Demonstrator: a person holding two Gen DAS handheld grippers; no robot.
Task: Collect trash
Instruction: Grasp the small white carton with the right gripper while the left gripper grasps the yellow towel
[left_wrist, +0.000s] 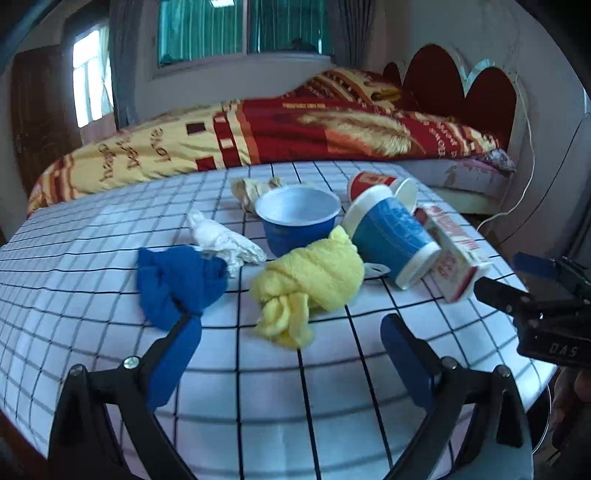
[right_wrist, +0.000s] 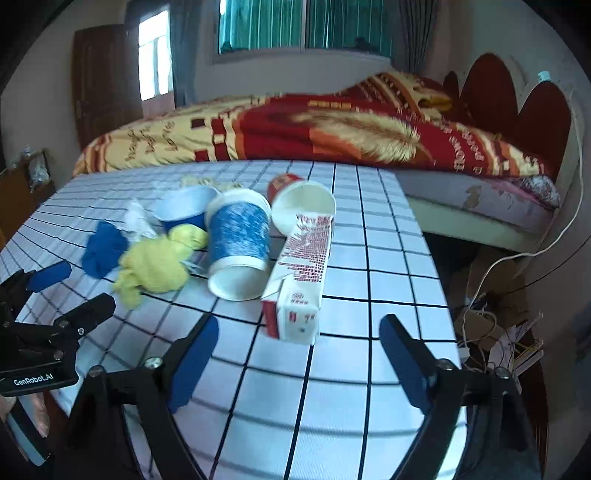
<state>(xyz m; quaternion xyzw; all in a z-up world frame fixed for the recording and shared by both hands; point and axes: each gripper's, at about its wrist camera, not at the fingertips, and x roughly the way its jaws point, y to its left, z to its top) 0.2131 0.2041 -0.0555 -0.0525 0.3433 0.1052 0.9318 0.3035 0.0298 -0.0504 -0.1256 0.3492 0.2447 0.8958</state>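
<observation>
Both grippers hover empty, fingers spread, short of the trash heap on the checked tabletop (right_wrist: 388, 266).

The right gripper (right_wrist: 295, 354) faces the red-and-white milk carton (right_wrist: 299, 280); the left gripper (left_wrist: 291, 343) faces the crumpled yellow cloth (left_wrist: 310, 273). The tipped blue paper cup (right_wrist: 238, 243) touches both, so a careless grab could roll it into the red paper cup (right_wrist: 295, 203) or off the edge.

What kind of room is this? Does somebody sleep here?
Most likely a bedroom. A bed with a red and yellow patterned quilt and a dark red scalloped headboard stands behind the white checked table, below a window with green curtains. So yes, probably.
</observation>
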